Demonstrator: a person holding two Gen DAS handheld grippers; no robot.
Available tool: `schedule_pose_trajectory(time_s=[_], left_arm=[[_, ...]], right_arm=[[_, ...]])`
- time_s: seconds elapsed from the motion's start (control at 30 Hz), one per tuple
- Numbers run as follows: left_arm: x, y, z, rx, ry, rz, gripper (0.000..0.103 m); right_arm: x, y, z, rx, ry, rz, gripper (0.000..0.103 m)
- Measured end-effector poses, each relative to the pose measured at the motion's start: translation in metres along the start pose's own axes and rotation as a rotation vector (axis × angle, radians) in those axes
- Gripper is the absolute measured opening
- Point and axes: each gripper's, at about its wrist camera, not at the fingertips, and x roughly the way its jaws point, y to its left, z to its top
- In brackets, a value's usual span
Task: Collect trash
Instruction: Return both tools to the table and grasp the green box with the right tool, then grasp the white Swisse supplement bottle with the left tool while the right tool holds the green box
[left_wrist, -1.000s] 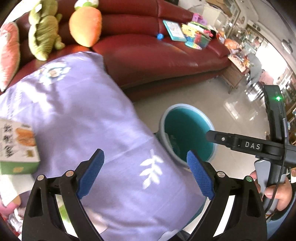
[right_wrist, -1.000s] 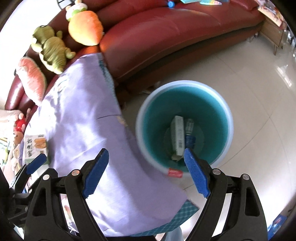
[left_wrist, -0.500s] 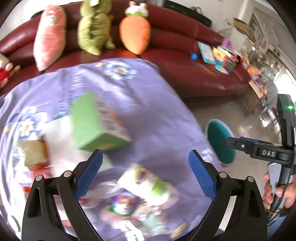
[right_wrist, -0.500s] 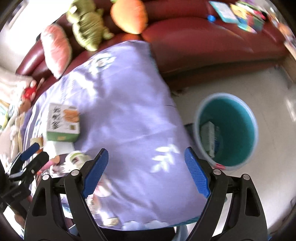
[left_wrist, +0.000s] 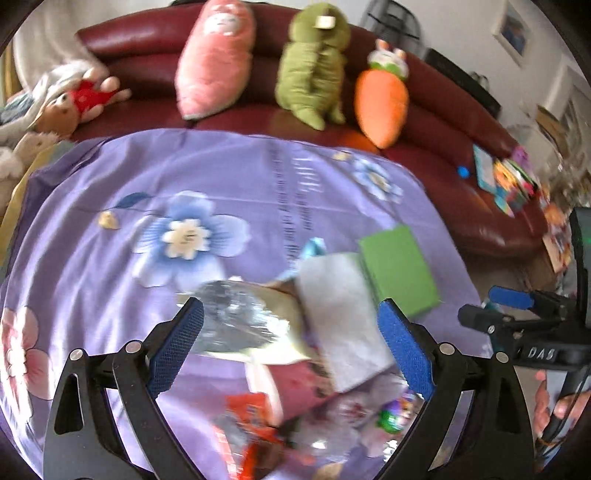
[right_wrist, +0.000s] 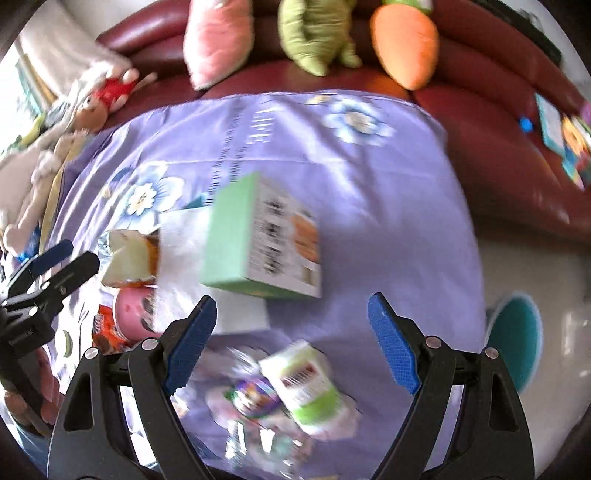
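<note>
The sofa (left_wrist: 480, 206) was glossy red leather, the flowered tablecloth (left_wrist: 110, 206) soft matt cloth, the green box (right_wrist: 258, 236) smooth cardboard, the wrapper (left_wrist: 236, 317) crinkled foil.

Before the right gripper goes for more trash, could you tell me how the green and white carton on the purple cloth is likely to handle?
The green and white carton looks like thin card, so probably light and crushable if squeezed hard. Its flat faces should suit the fingers. It seems to rest partly on the white sheet, so a push may drag that along.
</note>
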Motion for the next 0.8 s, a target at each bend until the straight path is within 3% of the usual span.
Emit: schedule_pose_trajectory(time_s=[0.33,0.67,0.73,0.8], left_arm=[[0.022,0.041,-0.009,-0.076,0.065,0.012,0.095],[0.019,0.031,-0.012,-0.055,0.066,-0.008,0.095],[0.020,0.026,-0.013,-0.053,0.071,-0.014,0.095],[0.019,0.019,-0.013,-0.046,0.070,-0.023,0.095]], right_arm=[[0.052,0.053,0.030,-0.101,0.048,-0.079,0.080],[0.073,0.029,0.028,-0.067,0.057,-0.127,0.080],[0.069,0.019,0.025,-0.061,0.039,-0.121,0.063],[0.065,0.007,0.023,-0.039,0.030,-0.098,0.062]])
